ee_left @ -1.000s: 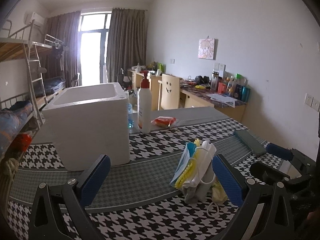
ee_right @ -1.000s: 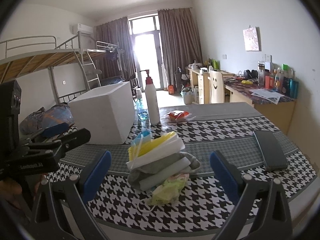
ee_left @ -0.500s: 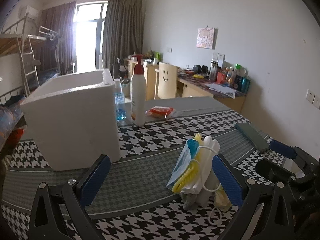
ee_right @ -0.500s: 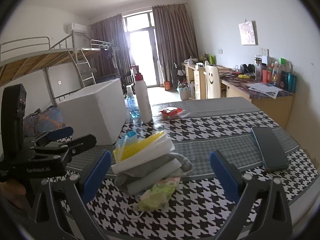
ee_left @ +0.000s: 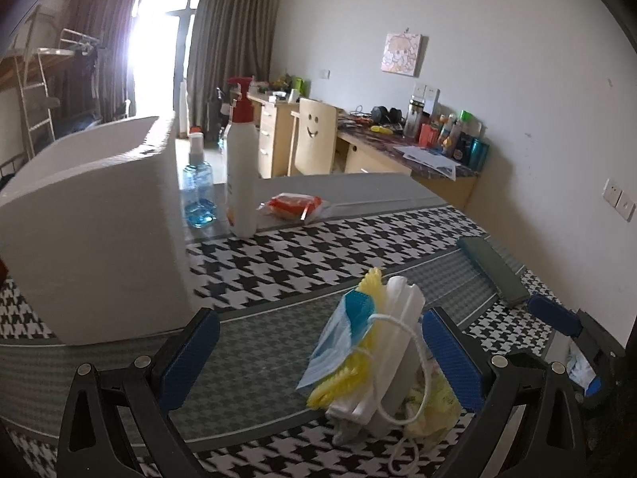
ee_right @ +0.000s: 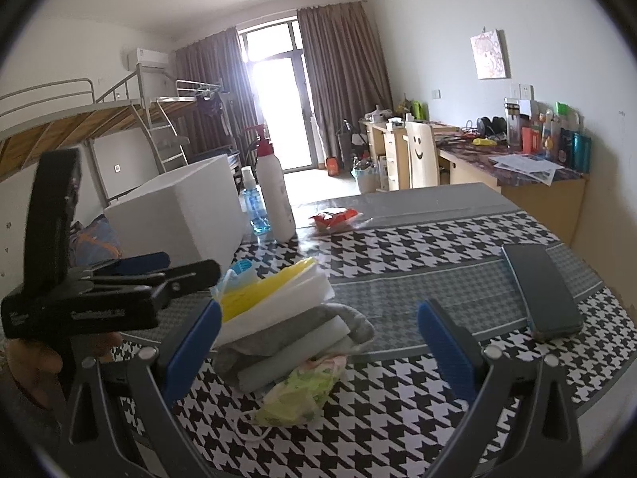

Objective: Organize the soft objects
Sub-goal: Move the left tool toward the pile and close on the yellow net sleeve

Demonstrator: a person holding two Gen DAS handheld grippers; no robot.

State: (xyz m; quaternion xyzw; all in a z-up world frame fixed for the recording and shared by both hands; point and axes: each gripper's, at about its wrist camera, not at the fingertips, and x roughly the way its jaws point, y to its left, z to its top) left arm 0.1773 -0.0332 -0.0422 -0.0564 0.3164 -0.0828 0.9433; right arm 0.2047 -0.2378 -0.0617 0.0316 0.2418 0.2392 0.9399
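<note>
A pile of soft face masks (ee_left: 374,350) in blue, yellow, white, grey and green lies on the houndstooth tablecloth (ee_left: 302,263). My left gripper (ee_left: 318,358) is open, with the pile between its fingers and close to the right pad (ee_left: 450,358). In the right wrist view the same pile (ee_right: 286,318) sits between the open fingers of my right gripper (ee_right: 318,348), towards the left pad (ee_right: 195,350). There the left gripper (ee_right: 191,265) reaches in from the left, next to the pile. The right gripper (ee_left: 537,334) shows at the right edge of the left view.
A white foam box (ee_left: 99,219) stands at the left of the table. Behind it are a white pump bottle (ee_left: 241,175), a blue sanitiser bottle (ee_left: 198,195) and a red packet (ee_left: 294,205). A dark phone (ee_right: 541,290) lies at the right. A hand (ee_right: 36,358) holds the left gripper.
Both grippers have come closer to the mask pile. The left gripper has swung right, so the foam box has slid leftward in its view. The pile itself has not moved.
</note>
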